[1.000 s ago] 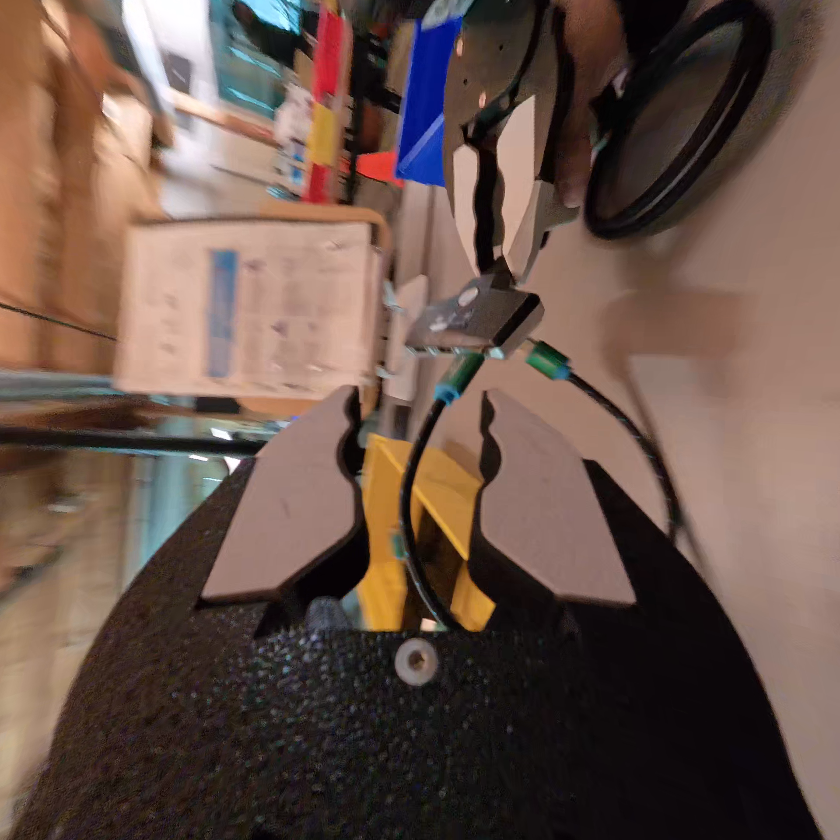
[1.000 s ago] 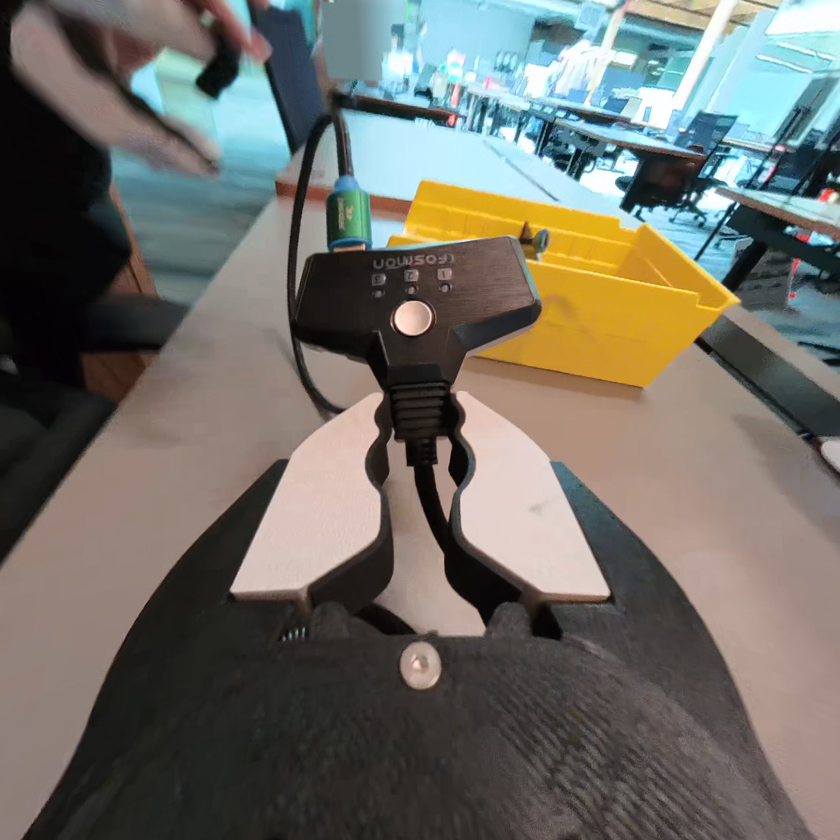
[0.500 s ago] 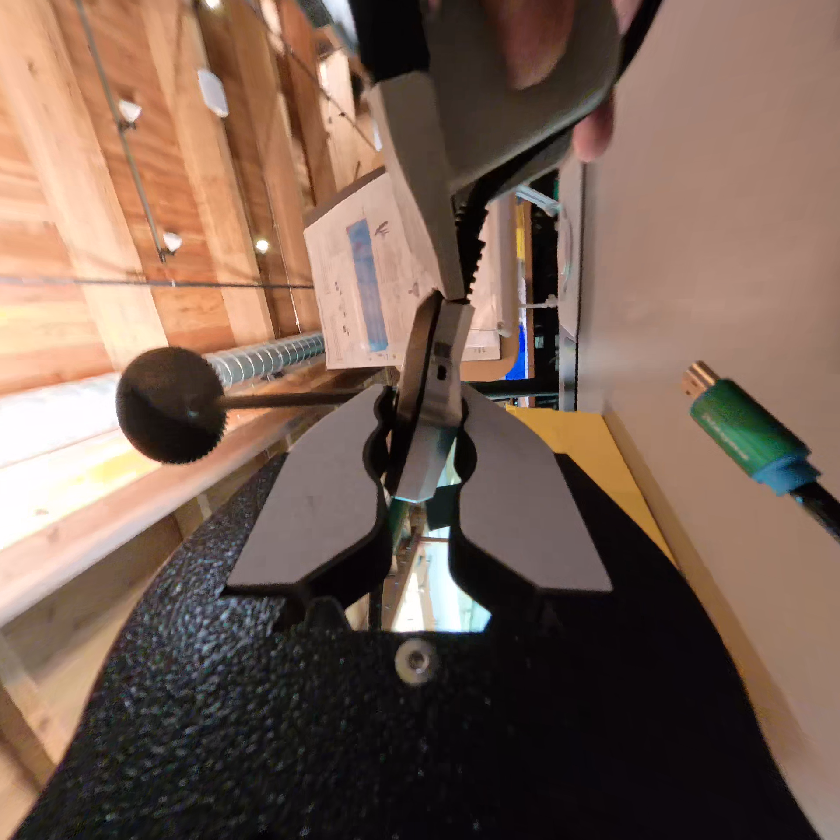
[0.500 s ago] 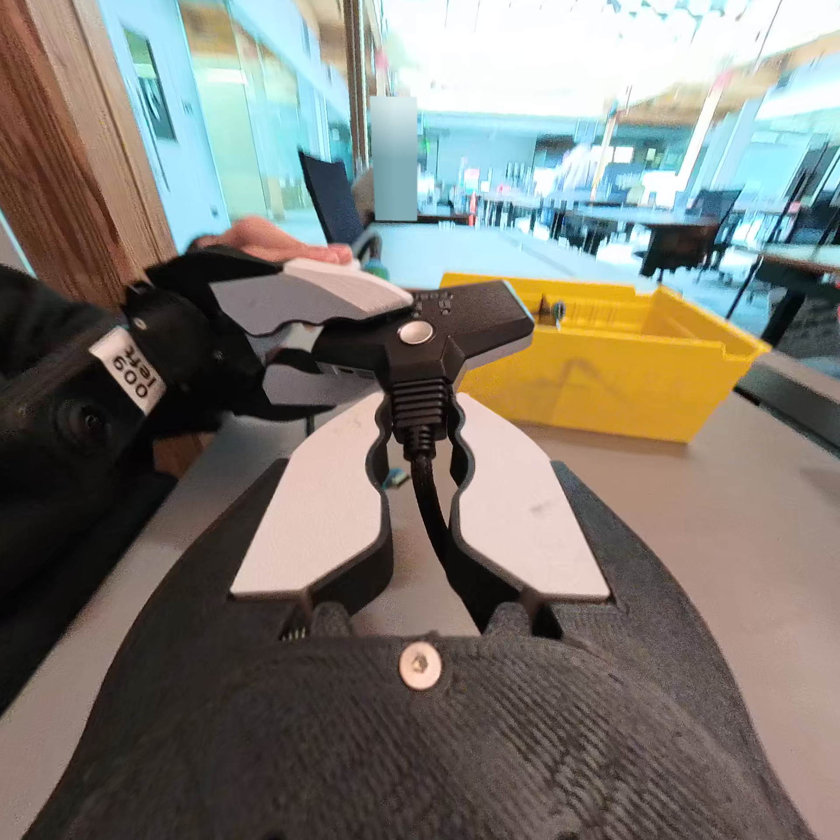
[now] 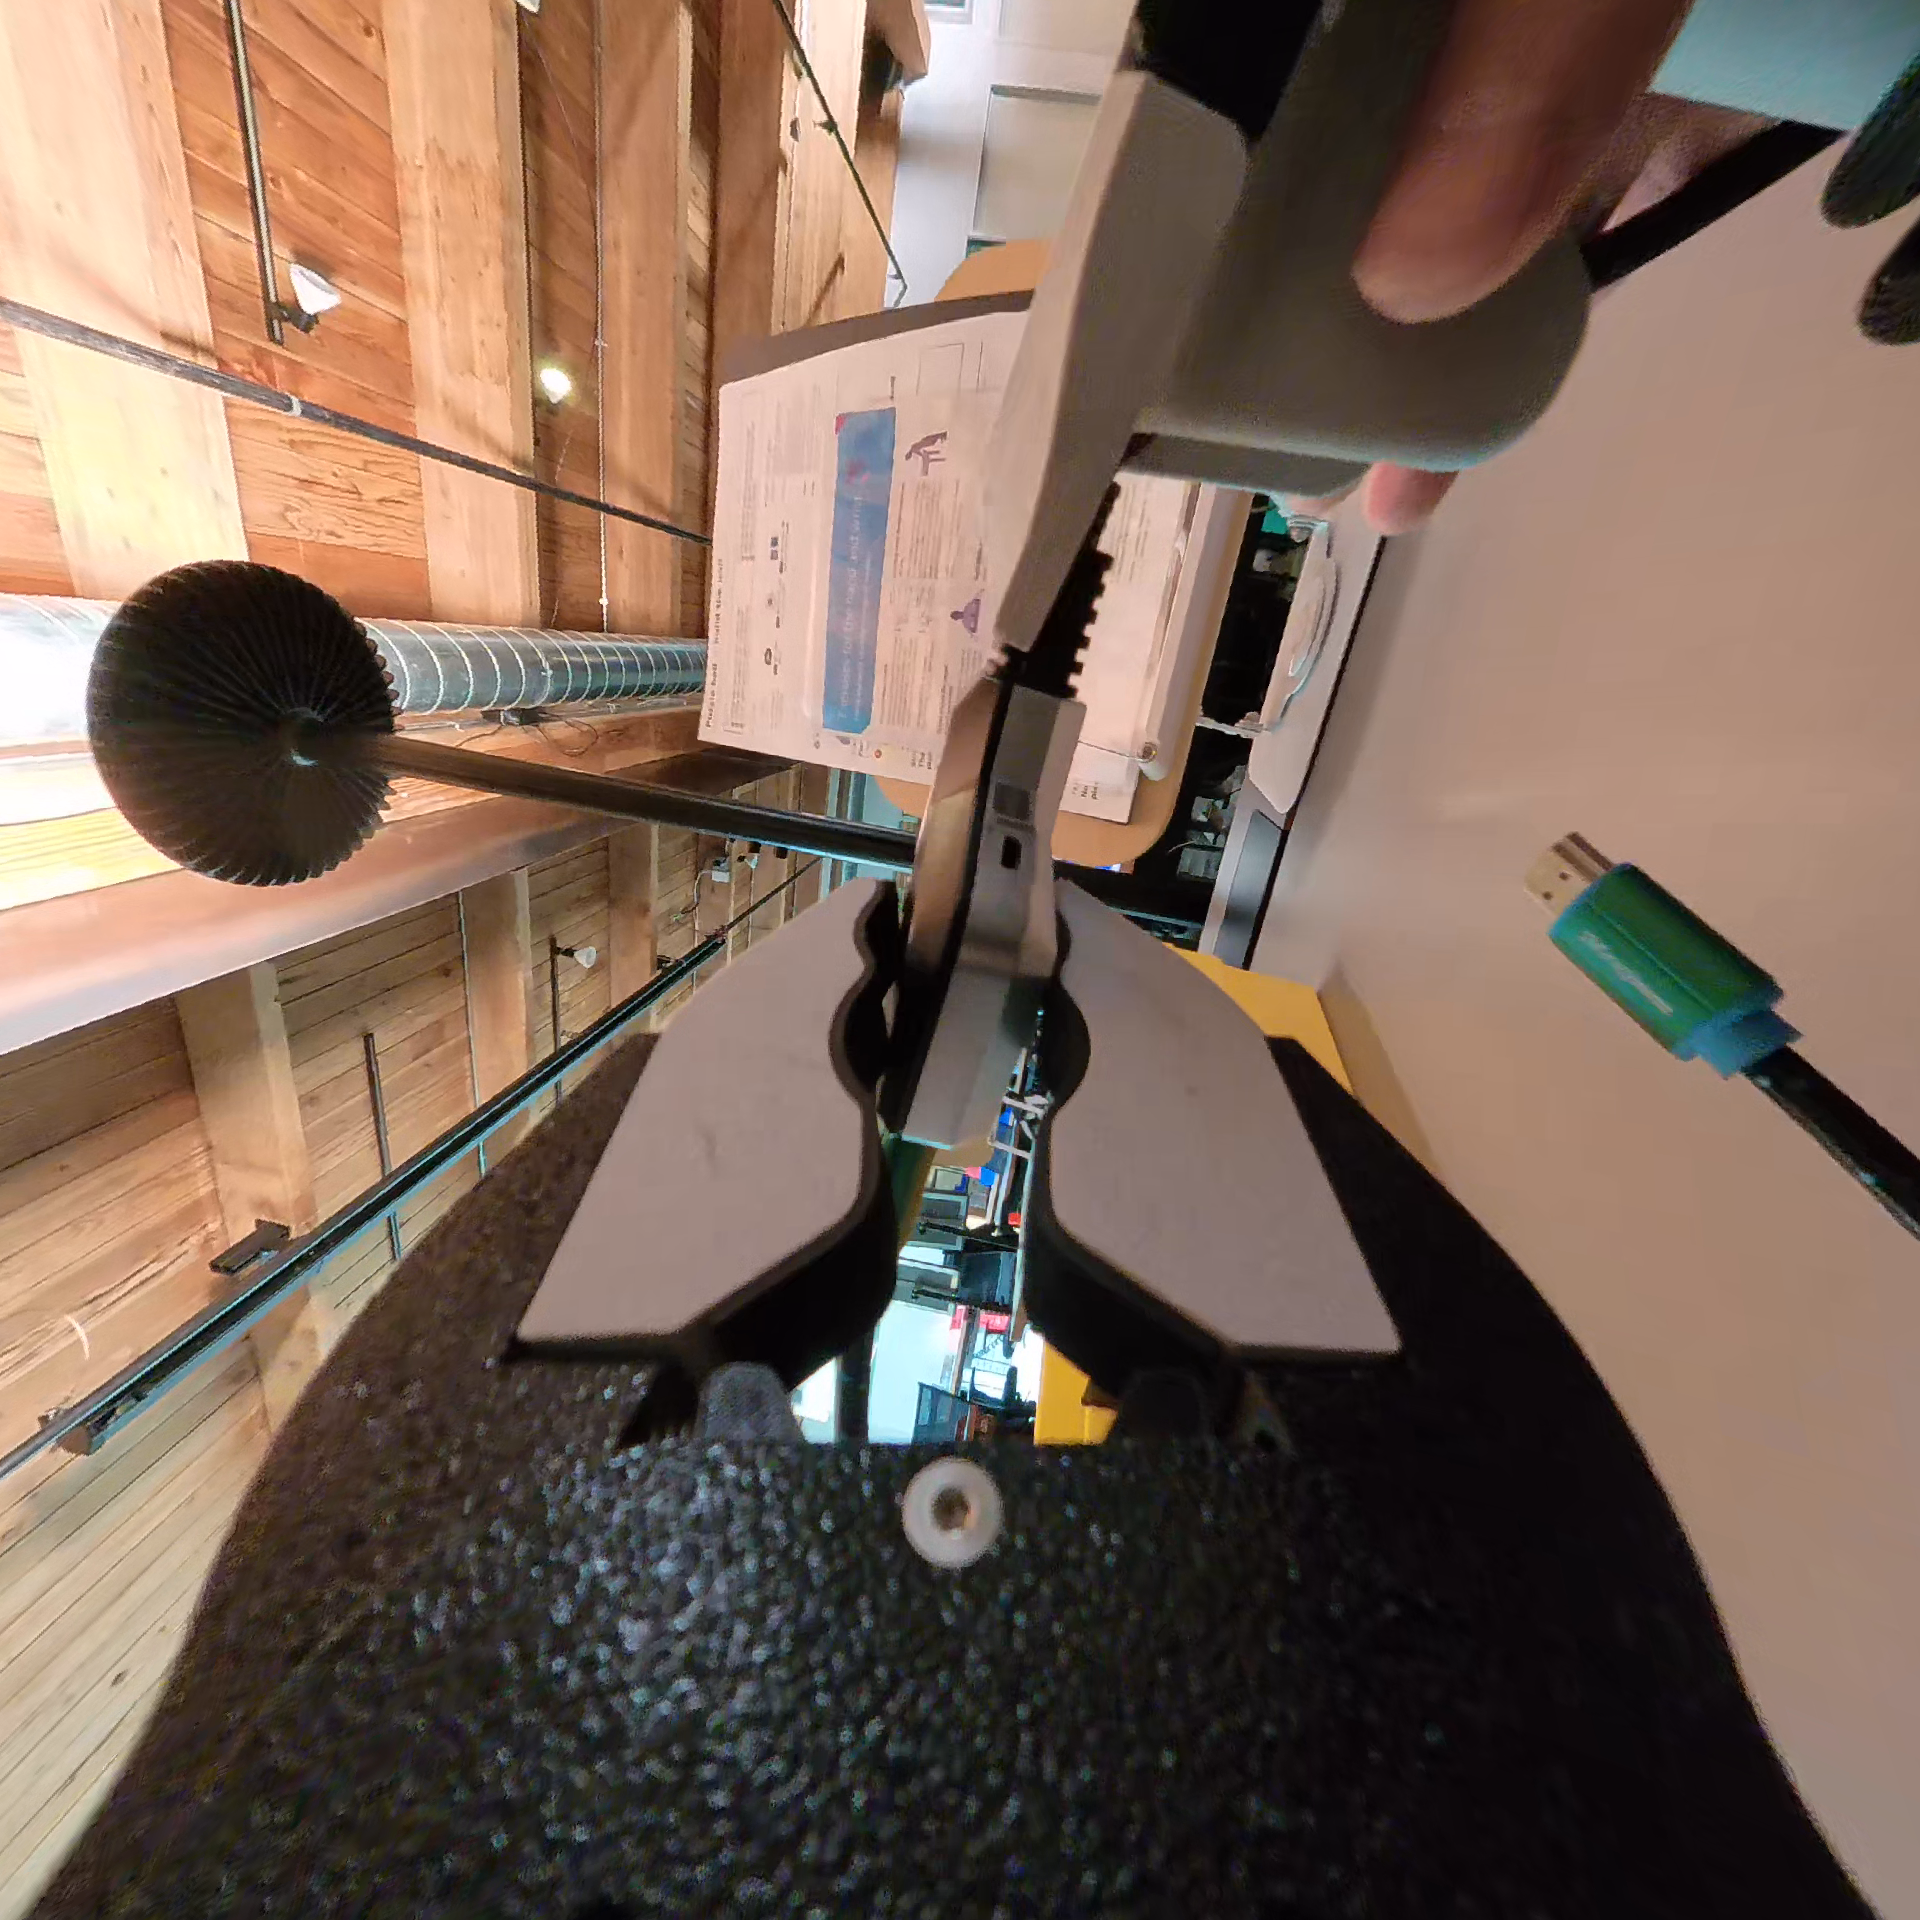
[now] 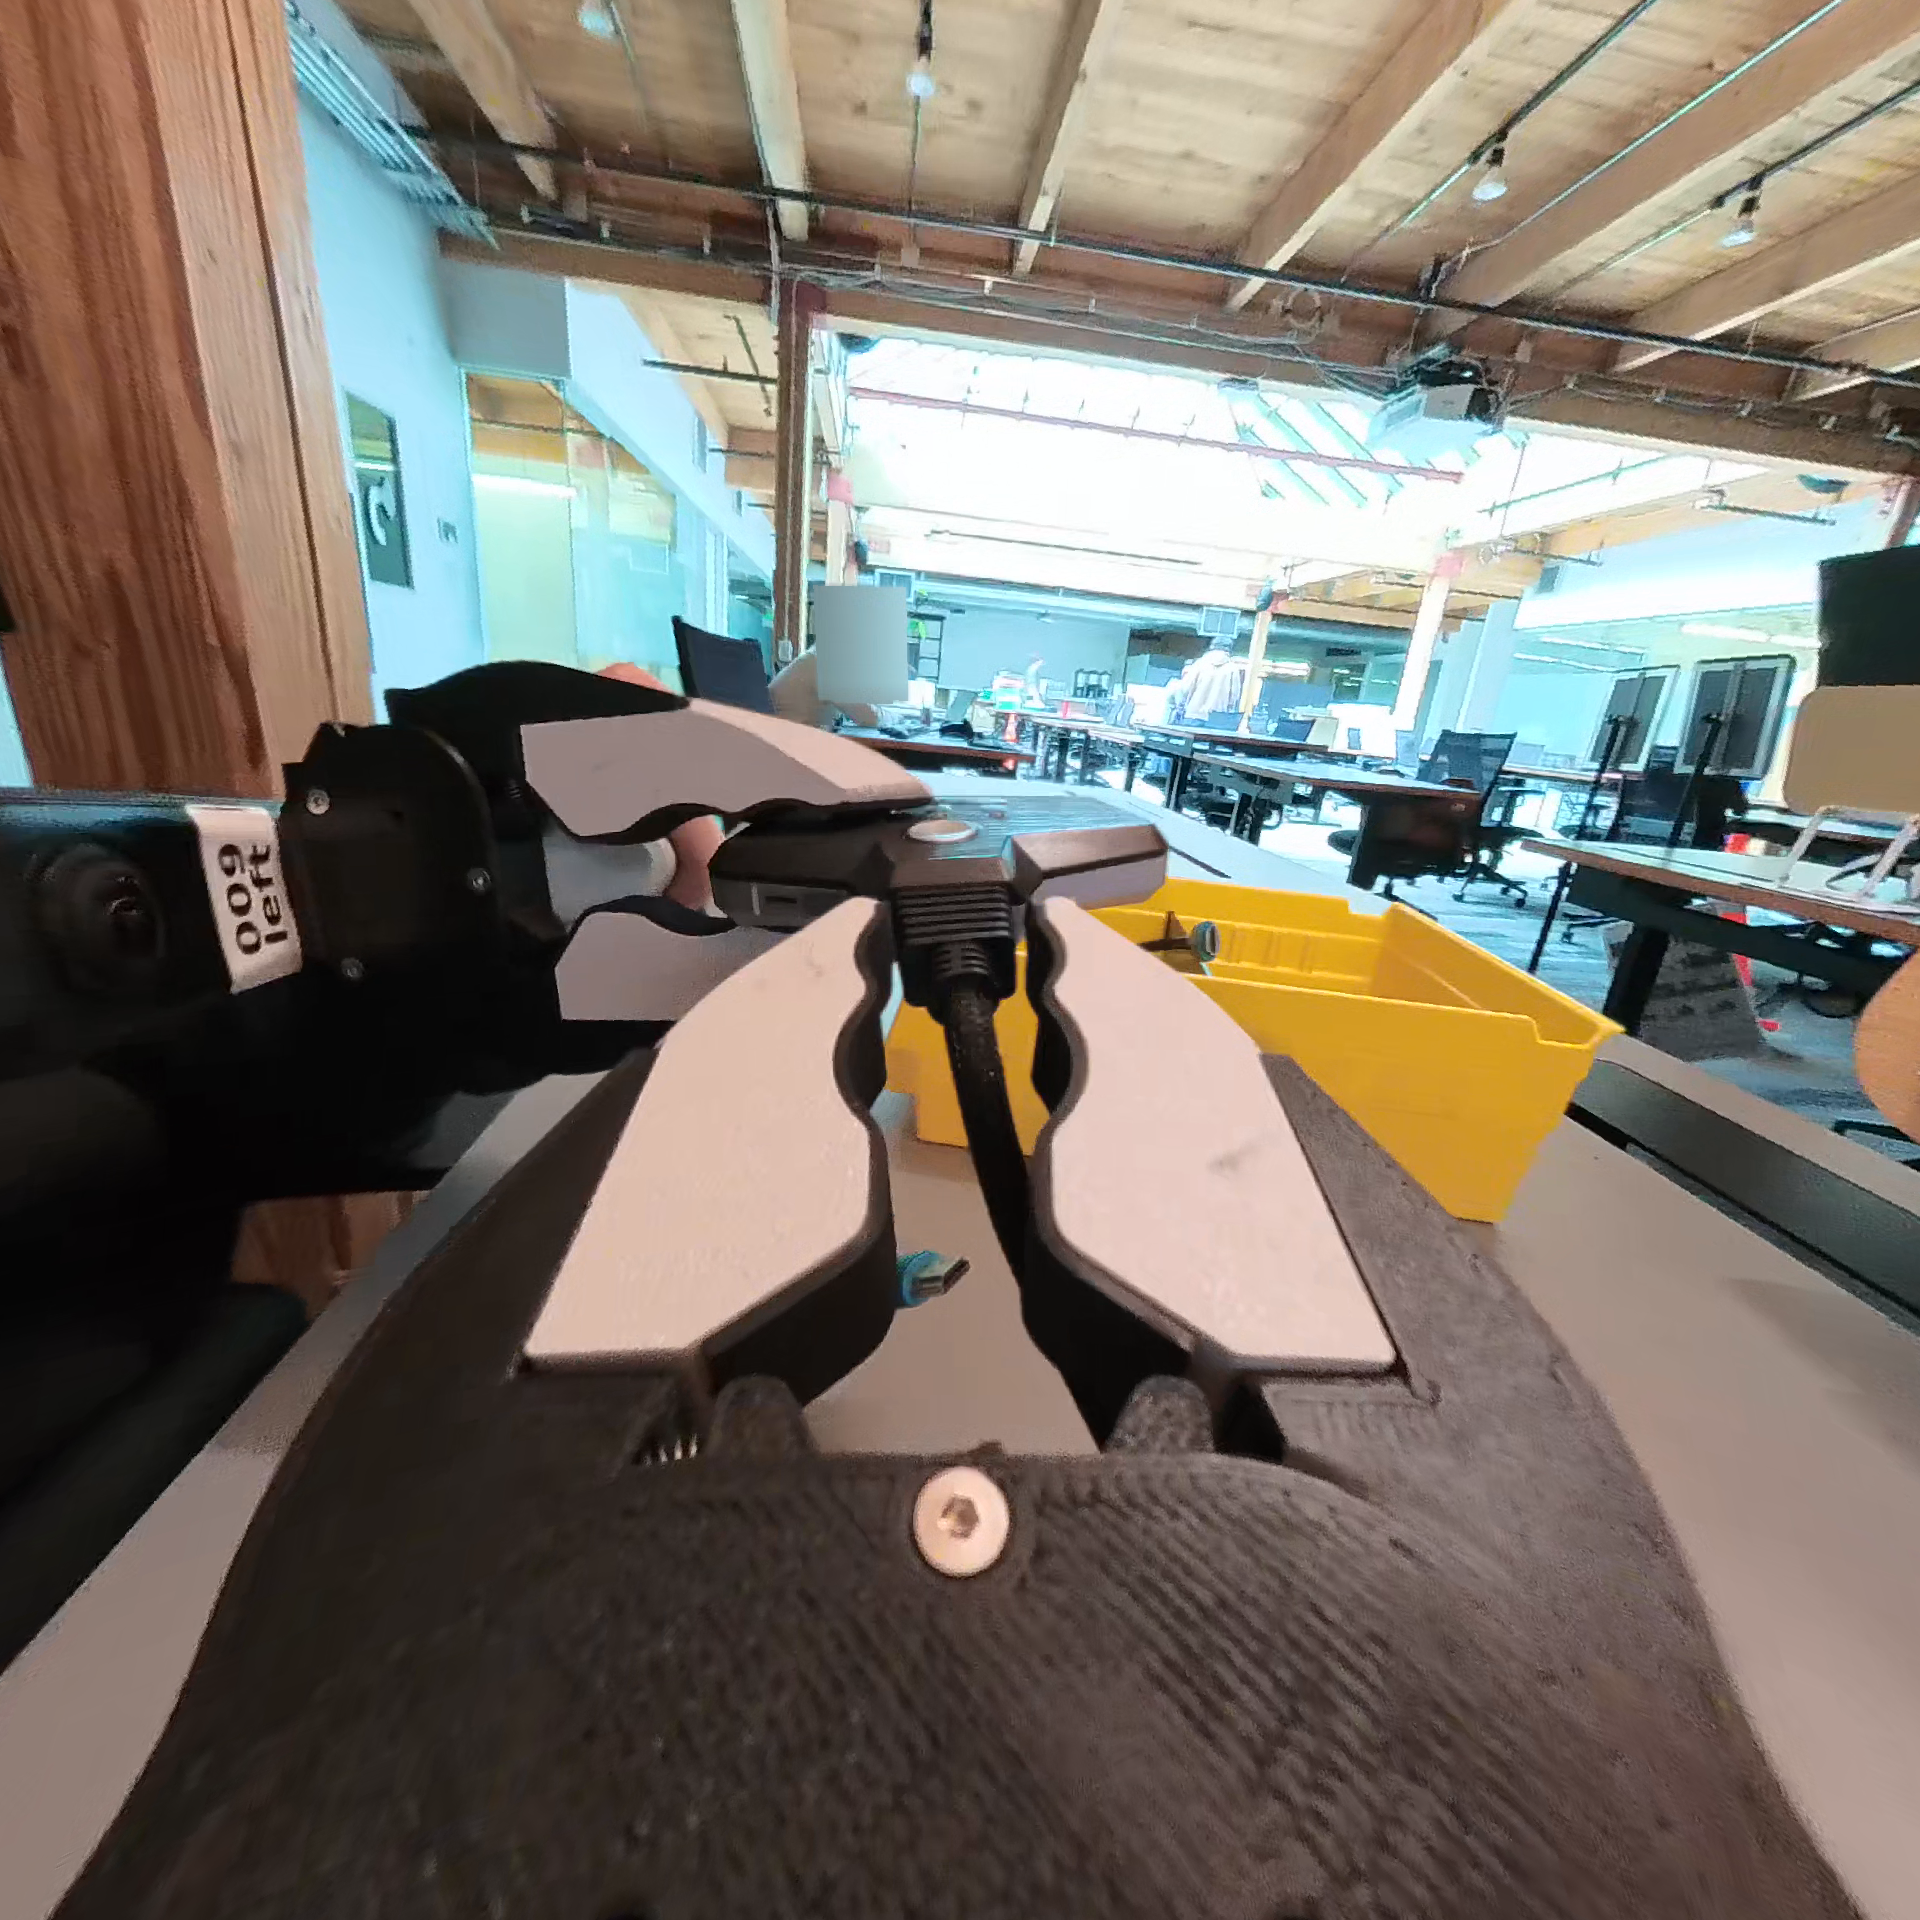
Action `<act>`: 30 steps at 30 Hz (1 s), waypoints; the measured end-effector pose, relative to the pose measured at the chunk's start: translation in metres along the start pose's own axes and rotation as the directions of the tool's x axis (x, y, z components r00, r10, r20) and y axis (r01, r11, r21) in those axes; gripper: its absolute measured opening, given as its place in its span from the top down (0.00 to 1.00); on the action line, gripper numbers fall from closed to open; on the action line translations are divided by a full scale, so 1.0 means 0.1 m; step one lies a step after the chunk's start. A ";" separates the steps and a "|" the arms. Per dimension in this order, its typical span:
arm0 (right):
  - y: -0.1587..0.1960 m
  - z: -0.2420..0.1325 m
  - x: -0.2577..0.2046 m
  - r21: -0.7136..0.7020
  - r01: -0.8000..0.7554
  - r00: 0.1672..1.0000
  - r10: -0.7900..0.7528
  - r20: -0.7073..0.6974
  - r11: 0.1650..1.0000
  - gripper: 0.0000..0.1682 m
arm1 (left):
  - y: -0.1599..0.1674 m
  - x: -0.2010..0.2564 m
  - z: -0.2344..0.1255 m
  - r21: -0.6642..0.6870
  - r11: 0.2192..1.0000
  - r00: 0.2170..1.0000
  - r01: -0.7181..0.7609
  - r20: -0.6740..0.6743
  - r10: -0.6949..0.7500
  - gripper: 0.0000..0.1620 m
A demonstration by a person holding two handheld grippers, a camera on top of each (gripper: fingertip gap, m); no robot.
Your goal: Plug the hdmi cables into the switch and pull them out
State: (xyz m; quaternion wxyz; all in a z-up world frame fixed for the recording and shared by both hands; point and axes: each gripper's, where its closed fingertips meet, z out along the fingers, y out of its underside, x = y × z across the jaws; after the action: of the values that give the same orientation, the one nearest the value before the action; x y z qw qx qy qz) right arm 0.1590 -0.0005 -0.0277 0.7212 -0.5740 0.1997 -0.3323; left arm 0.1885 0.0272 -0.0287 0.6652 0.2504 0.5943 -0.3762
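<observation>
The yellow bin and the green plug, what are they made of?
The yellow bin looks like molded plastic: smooth, slightly glossy walls with ridges inside. The green plug seems to have a matte metal or hard plastic shell, I can't tell which, with a shiny gold-colored metal tip.

I see a wooden pillar [image 6: 156,395] at left and timber ceiling beams [image 6: 1340,135] overhead. Desks [image 6: 1309,784] and office chairs [image 6: 1470,769] fill the bright hall beyond.

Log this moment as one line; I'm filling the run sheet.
left claw: shut on switch | right claw: shut on switch's cable collar | green plug: unplugged, on table
</observation>
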 end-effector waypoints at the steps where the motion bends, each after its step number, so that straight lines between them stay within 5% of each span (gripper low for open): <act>1: 0.03 0.02 0.00 -0.016 0.001 1.000 -0.001 -0.001 1.000 0.86 | 0.00 0.00 0.00 -0.007 1.000 1.000 0.000 0.003 0.000 0.85; 16: 0.01 0.08 0.03 -0.057 0.009 0.999 -0.012 -0.053 0.998 0.86 | 0.06 0.01 0.02 -0.044 0.986 0.986 0.162 -0.031 -0.163 0.85; 21: 0.06 0.05 0.06 -0.100 -0.003 0.998 -0.003 -0.058 0.995 0.86 | 0.04 0.10 0.03 -0.032 0.965 0.950 0.260 -0.169 -0.262 0.81; 24: 0.00 -0.06 0.16 -0.085 0.004 0.996 -0.012 -0.091 0.996 0.86 | -0.07 0.07 -0.10 -0.018 0.914 0.854 0.405 -0.351 -0.385 0.79; 28: -0.09 -0.22 0.17 -0.060 0.025 0.998 -0.029 -0.061 0.998 0.86 | -0.18 -0.12 -0.46 -0.037 0.782 0.603 0.622 -0.614 -0.508 0.75; 30: -0.09 -0.24 0.10 -0.057 0.025 1.000 -0.026 -0.006 0.998 0.86 | -0.10 -0.20 -0.60 -0.035 0.754 0.538 0.656 -0.679 -0.500 0.74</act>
State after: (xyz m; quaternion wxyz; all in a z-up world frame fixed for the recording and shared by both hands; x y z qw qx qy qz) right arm 0.1475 -0.0249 -0.0244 0.6995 -0.5958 0.2042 -0.3376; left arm 0.1442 0.0716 -0.0179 0.2188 0.2260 0.7887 -0.5282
